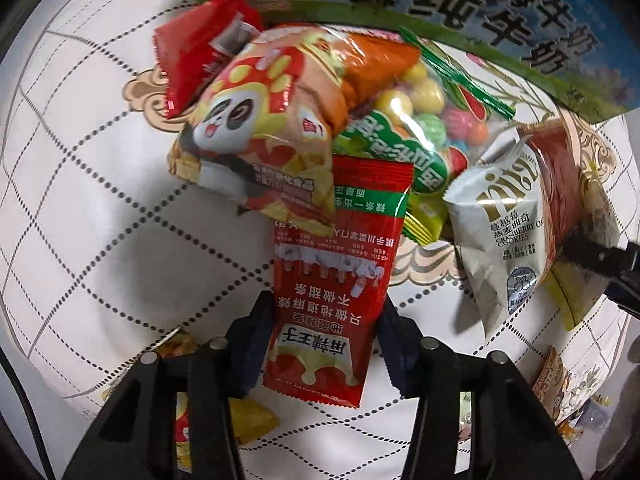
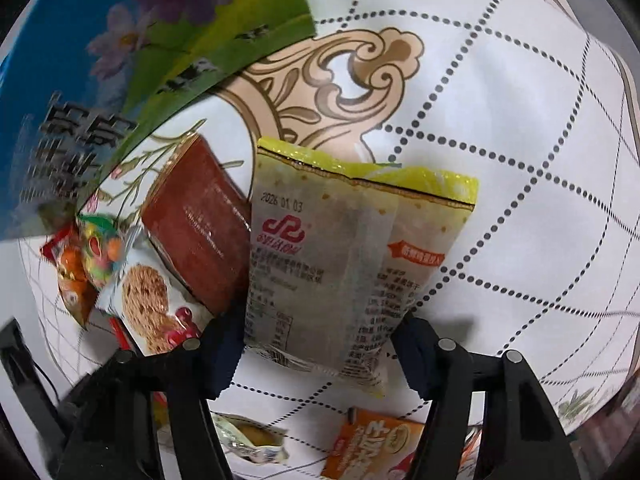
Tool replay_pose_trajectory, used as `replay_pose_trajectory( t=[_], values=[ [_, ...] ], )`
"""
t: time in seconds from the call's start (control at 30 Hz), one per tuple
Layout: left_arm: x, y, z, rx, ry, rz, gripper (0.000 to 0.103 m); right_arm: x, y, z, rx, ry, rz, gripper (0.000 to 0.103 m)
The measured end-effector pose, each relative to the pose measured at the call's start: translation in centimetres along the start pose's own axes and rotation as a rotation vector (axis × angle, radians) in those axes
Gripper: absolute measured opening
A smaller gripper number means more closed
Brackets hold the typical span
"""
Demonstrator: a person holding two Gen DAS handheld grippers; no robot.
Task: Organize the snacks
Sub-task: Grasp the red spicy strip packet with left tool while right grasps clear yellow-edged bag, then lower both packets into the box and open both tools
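Observation:
My left gripper (image 1: 324,344) is shut on a red spicy-strip packet (image 1: 340,264), its far end lying by a pile of snacks: a panda chip bag (image 1: 260,120), a bag of coloured candy balls (image 1: 424,120), a red packet (image 1: 196,56) and a grey cranberry cookie packet (image 1: 504,232). My right gripper (image 2: 320,344) is shut on a yellow-edged biscuit packet (image 2: 340,264), held above the tablecloth beside a dark red sausage pack (image 2: 196,232) and the cookie packet (image 2: 148,308). The right gripper's finger shows at the left wrist view's right edge (image 1: 600,256).
A blue and green milk carton box (image 1: 500,12) stands behind the pile, also in the right wrist view (image 2: 120,60). The white patterned tablecloth (image 2: 520,120) covers the table. Loose snacks lie near me: an orange packet (image 2: 372,448), a pale packet (image 2: 248,440), a yellow one (image 1: 248,420).

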State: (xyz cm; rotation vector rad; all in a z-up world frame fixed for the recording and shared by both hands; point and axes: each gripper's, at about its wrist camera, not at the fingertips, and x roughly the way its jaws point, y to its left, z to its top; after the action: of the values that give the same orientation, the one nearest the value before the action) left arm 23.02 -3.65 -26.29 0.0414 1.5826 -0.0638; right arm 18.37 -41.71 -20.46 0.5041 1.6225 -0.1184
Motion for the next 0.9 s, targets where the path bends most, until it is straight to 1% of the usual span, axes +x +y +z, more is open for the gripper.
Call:
replay_pose_trajectory(
  t=[0.13, 0.3, 0.5, 0.53, 0.6, 0.63, 0.7, 0.77, 0.83, 0.9],
  values=[
    [-0.4, 1.5, -0.6, -0.025, -0.017, -0.026, 0.044, -0.6, -0.4, -0.8, -0.058, -0.010, -0.007, 0.059],
    [-1.9, 1.6, -1.7, -0.032, -0.038, -0.054, 0.042, -1.6, -0.6, -2.3, -0.116, -0.019, 0.003, 0.056],
    [-4.4, 1.1, -3.6, -0.037, -0.071, -0.112, 0.041, -4.0, 0.3, -4.2, -0.172, -0.043, 0.051, 0.053],
    [-5.7, 2.0, -3.9, -0.034, -0.076, -0.123, 0.041, -4.6, 0.4, -4.4, -0.182, -0.051, 0.062, 0.053],
    [-7.0, 1.6, -4.2, -0.038, -0.085, -0.153, 0.041, -6.2, 1.4, -5.1, -0.195, -0.061, 0.096, 0.053],
    [-8.4, 1.8, -4.7, -0.042, -0.096, -0.176, 0.041, -6.8, 1.7, -5.3, -0.201, -0.065, 0.109, 0.052],
    [-10.4, 1.5, -4.4, -0.045, -0.124, -0.217, 0.041, -8.6, 2.4, -5.4, -0.223, -0.082, 0.145, 0.052],
    [-13.2, 1.0, -3.5, -0.042, -0.167, -0.260, 0.041, -10.3, 3.8, -5.7, -0.241, -0.105, 0.176, 0.052],
    [-16.2, 0.6, -2.1, -0.035, -0.215, -0.305, 0.041, -12.4, 4.7, -5.0, -0.264, -0.139, 0.205, 0.052],
    [-18.6, -0.1, -0.3, -0.020, -0.245, -0.334, 0.041, -14.7, 5.4, -3.8, -0.281, -0.172, 0.234, 0.052]
  ],
)
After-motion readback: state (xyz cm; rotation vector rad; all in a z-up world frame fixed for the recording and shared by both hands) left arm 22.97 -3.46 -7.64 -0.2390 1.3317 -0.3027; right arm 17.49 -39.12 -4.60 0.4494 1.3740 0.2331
